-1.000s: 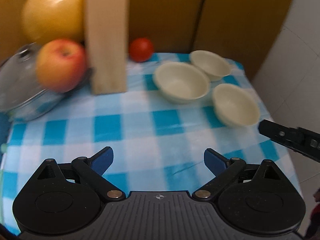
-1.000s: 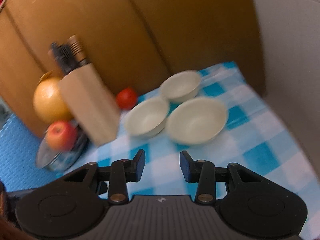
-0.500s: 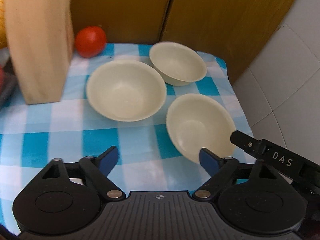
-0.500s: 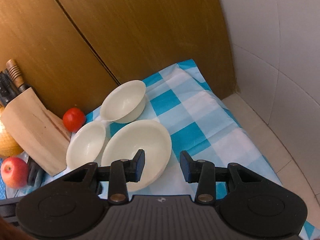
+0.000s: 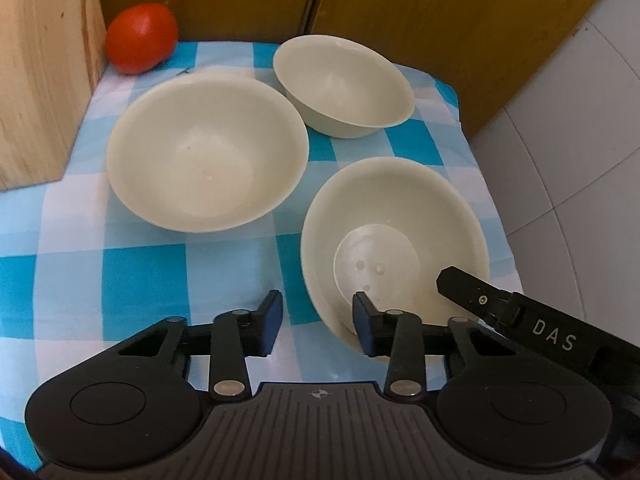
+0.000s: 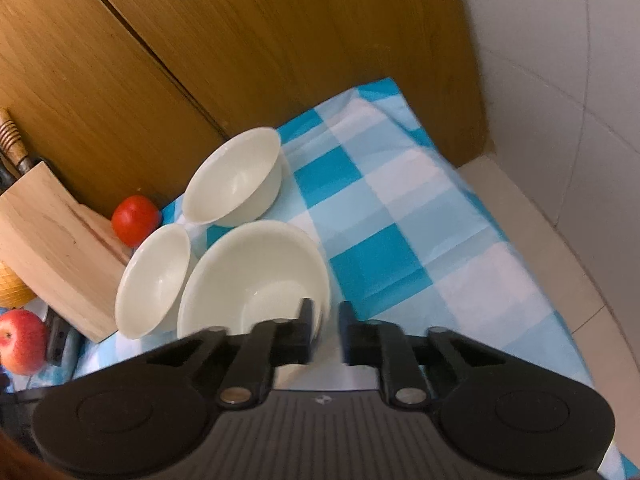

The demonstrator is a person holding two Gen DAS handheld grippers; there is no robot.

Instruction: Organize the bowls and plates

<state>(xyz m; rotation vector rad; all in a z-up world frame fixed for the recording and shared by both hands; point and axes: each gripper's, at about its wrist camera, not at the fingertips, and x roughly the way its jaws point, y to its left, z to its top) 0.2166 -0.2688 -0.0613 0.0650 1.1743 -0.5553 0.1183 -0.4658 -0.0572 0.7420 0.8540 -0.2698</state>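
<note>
Nearest bowl (image 5: 394,236) tipped (mouth toward left tool (image 5: 316,322)), rim between its jaws.

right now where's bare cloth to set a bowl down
Free: the checked tablecloth right of the nearest bowl, out to the table edge. Also the patch before the left bowl, beside the knife block. Crowded: the far corner, three bowls and a tomato.
</note>
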